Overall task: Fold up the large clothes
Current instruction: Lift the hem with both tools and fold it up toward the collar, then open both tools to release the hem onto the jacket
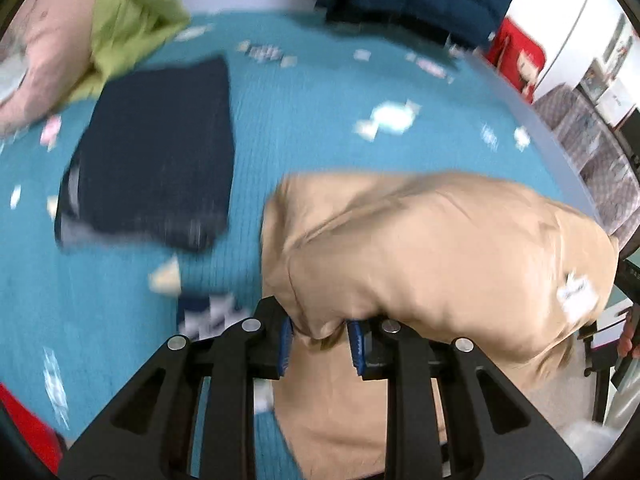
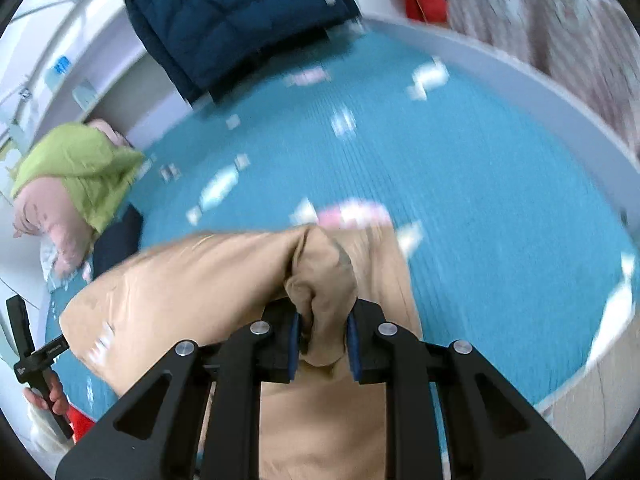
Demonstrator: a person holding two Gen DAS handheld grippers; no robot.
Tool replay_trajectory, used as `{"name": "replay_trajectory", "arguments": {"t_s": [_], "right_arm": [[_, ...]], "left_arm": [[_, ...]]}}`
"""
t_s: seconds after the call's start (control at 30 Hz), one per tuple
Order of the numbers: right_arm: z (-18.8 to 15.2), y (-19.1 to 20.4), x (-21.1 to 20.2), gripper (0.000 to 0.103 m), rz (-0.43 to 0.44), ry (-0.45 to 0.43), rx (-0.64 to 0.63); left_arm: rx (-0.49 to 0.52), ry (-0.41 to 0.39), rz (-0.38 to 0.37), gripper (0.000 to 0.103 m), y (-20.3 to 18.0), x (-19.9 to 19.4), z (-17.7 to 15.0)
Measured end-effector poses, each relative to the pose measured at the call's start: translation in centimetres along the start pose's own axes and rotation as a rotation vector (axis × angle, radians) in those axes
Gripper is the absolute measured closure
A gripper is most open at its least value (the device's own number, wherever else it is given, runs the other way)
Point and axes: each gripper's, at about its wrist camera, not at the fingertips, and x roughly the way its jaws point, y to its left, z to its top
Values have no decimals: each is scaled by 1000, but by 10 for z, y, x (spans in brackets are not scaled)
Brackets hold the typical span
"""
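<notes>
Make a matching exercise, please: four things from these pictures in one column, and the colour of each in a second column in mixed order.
Things:
1. bunched garment held in both grippers
2. folded garment lying flat on the bed
3. bed cover
4. quilted jacket at the far edge of the bed

Colours:
A. turquoise with pale patches
B. beige
C. teal blue
D. dark navy

Pairs: 1-B, 2-D, 3-A, 4-C
</notes>
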Motion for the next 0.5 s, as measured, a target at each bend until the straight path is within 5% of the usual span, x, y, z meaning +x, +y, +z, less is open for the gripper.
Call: {"name": "replay_trajectory", "arguments": {"t_s": [0.23,0.33,0.5], "right_arm": [[-43,-16,13,81,-28,132,63],[-42,-12,2,56,-93,224,9],[-32,-11,-53,55,-169,162,-60]], "left_arm": [[-22,128,63,78,2,19,-54],[28,143,87,67,5,7,-55],[133,116,108,67,5,-41,-57]]}}
